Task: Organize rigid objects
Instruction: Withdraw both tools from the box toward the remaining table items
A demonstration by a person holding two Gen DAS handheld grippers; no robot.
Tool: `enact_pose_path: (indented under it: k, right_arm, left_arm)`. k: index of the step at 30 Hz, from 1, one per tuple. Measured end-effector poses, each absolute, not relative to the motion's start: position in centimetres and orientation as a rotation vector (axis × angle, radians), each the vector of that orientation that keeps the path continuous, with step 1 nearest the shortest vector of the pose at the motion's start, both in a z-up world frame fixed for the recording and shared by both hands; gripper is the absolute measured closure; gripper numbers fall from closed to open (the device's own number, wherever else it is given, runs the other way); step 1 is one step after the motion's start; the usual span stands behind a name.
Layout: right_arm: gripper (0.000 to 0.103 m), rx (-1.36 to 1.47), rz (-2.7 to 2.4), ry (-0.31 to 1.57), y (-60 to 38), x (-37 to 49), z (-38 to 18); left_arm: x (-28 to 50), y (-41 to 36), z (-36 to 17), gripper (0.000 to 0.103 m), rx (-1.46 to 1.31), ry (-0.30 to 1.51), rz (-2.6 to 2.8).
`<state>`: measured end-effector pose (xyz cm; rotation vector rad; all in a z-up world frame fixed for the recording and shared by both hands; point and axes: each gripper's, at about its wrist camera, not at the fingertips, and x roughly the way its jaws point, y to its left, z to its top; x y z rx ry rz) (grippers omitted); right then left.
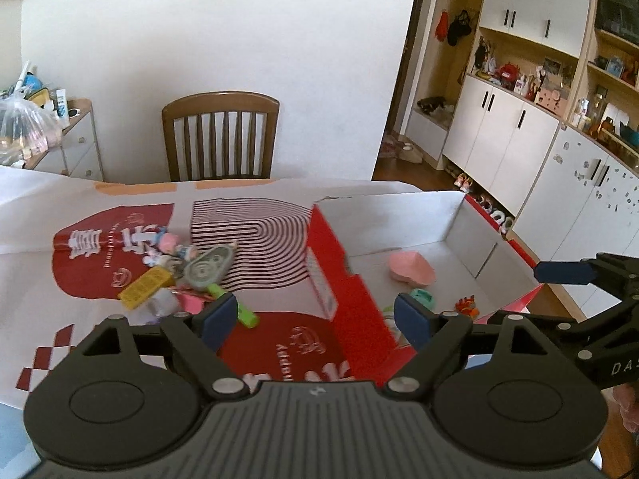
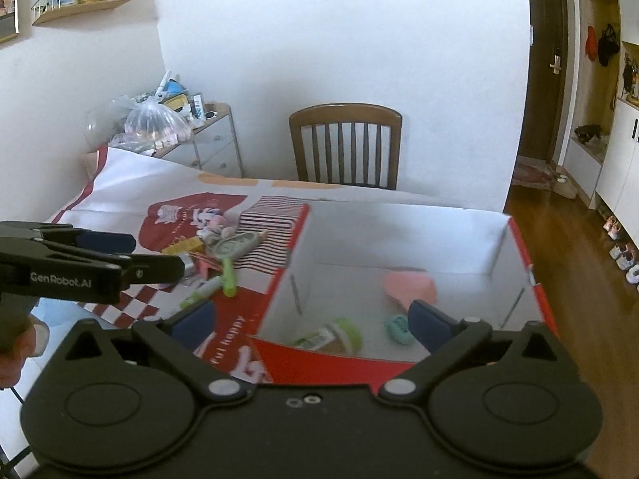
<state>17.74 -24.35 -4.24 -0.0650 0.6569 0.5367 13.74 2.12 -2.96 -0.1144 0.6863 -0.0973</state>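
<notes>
Left wrist view: left gripper jaws wide apart, nothing held; right gripper likewise. Pink dish sits inside red box; toy pile outside is blurred, items indistinct

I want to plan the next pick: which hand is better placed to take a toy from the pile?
Left, probably: the left gripper, jaws open and empty, faces the pile; the right gripper faces the box.
</notes>
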Motion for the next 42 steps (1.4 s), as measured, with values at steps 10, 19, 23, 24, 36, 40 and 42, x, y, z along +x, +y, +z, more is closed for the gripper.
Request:
enact_pose_path:
  k: [10,19,23,24,36,40,42]
  right_arm:
    - [0.0,-0.061,0.524,0.678,-18.5,16.2,-4.5]
    - [0.0,-0.072,0.533,0.726,-12.3,15.6,-6.3]
    - [0.001,-0.057,0.531,0.755,-9.6,15.9,-7.9]
    - [0.001,-0.061,0.528,0.76,-8.9,16.1,-8.3]
    - [0.004,-0.15,0.502,0.825,-3.4,18.7,-12.7]
    - [0.007,-0.158,0.49,0.845,-2.3,19.7,-14.0]
    - [0.009,-0.164,0.485,0.858,-1.8,20.1,-14.6]
  left_arm:
    - [12.3,9.0,-3.5,0.0,-0.132,0.651,-0.104]
    - [13.5,14.4,-6.1,0.0,-0.174,0.666,-0.103]
    - [14.5,15.4,-7.6,0.0,-0.144,0.691,-0.069]
    - [14.8,15.6,-8.0,0.0,-0.134,0.698,-0.051]
    - [18.6,18.3,-13.0,0.0,-0.155,0.784,-0.044]
    - [19.8,18.5,-14.1,0.001,-0.151,0.793,-0.044]
    - [20.2,18.4,-14.6,0.001,-0.146,0.793,-0.044]
